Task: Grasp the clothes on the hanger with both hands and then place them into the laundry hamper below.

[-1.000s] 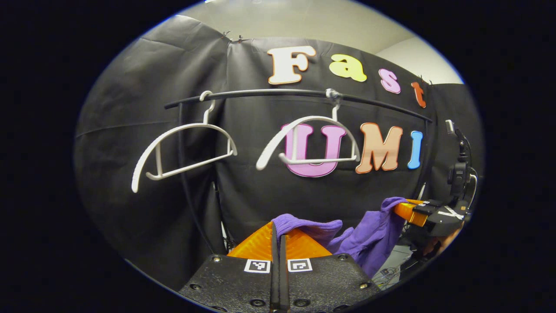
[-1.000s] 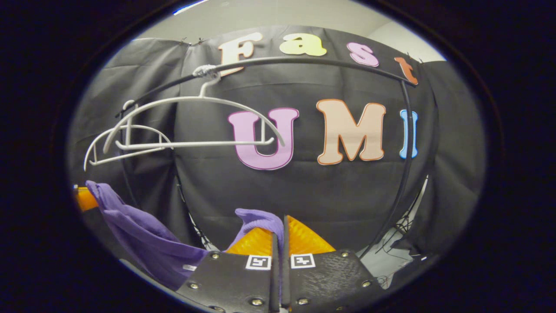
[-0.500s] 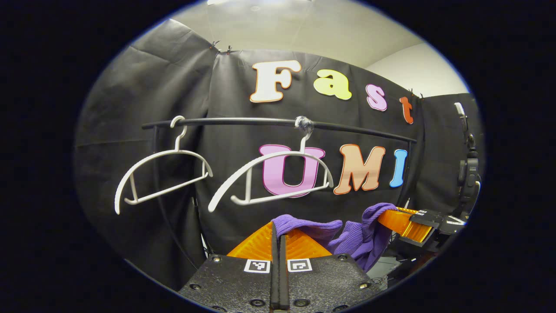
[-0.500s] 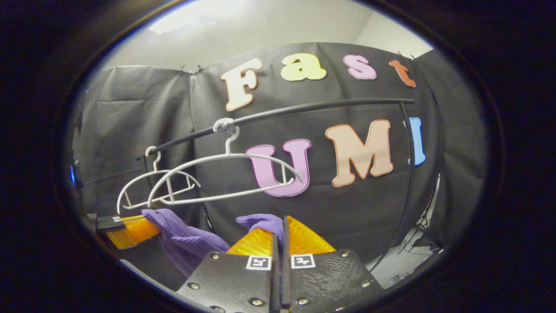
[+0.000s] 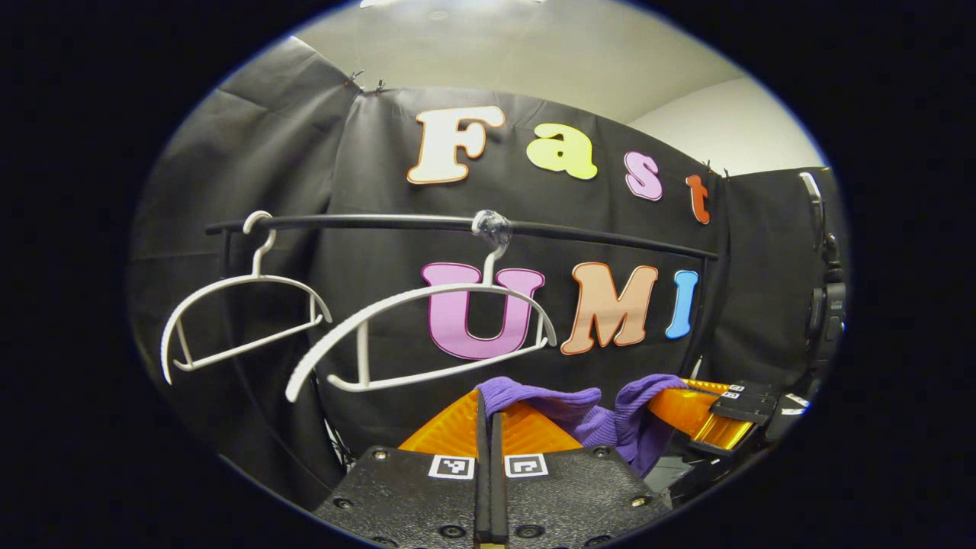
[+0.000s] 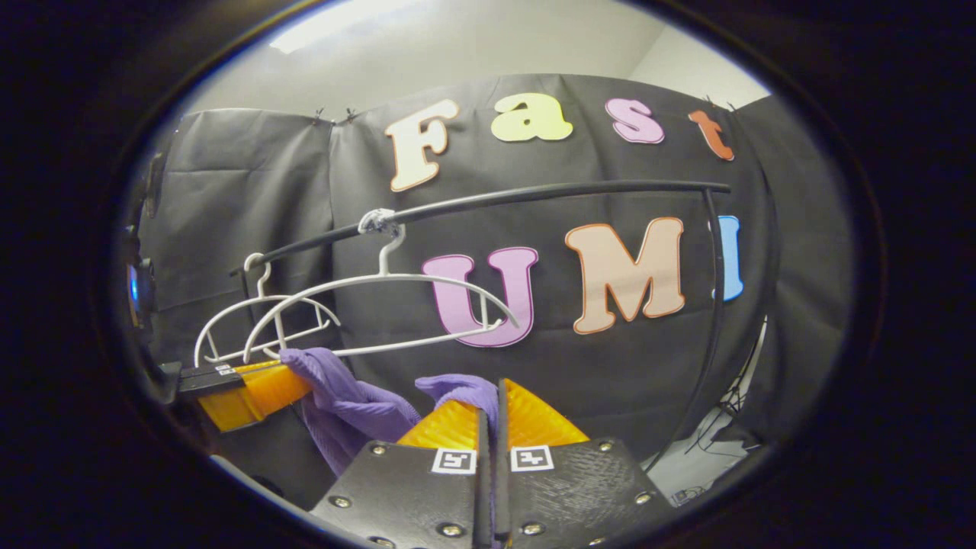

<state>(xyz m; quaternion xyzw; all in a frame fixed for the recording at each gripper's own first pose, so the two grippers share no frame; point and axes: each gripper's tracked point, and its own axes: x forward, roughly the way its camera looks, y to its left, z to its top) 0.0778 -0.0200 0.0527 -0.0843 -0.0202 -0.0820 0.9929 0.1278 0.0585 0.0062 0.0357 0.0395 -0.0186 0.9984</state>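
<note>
Gripping a purple garment [image 5: 579, 415] below the clothes rail [image 5: 381, 223], the left gripper [image 5: 488, 412] and right gripper [image 6: 492, 408] are both clenching the cloth clear of the bare hanger [image 5: 427, 328]; lowering blind, the slack fabric is risking missing the unseen hamper

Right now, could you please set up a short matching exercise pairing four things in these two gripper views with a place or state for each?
Things:
1. purple knitted garment
2. white plastic hanger with a wrapped hook
3. black metal rail
4. left claw

States:
A. hangs bare
B. runs across the booth, carrying two hangers
C. stretched between both claws
D. shut, pinching purple fabric

Pairs: 1-C, 2-A, 3-B, 4-D
</note>
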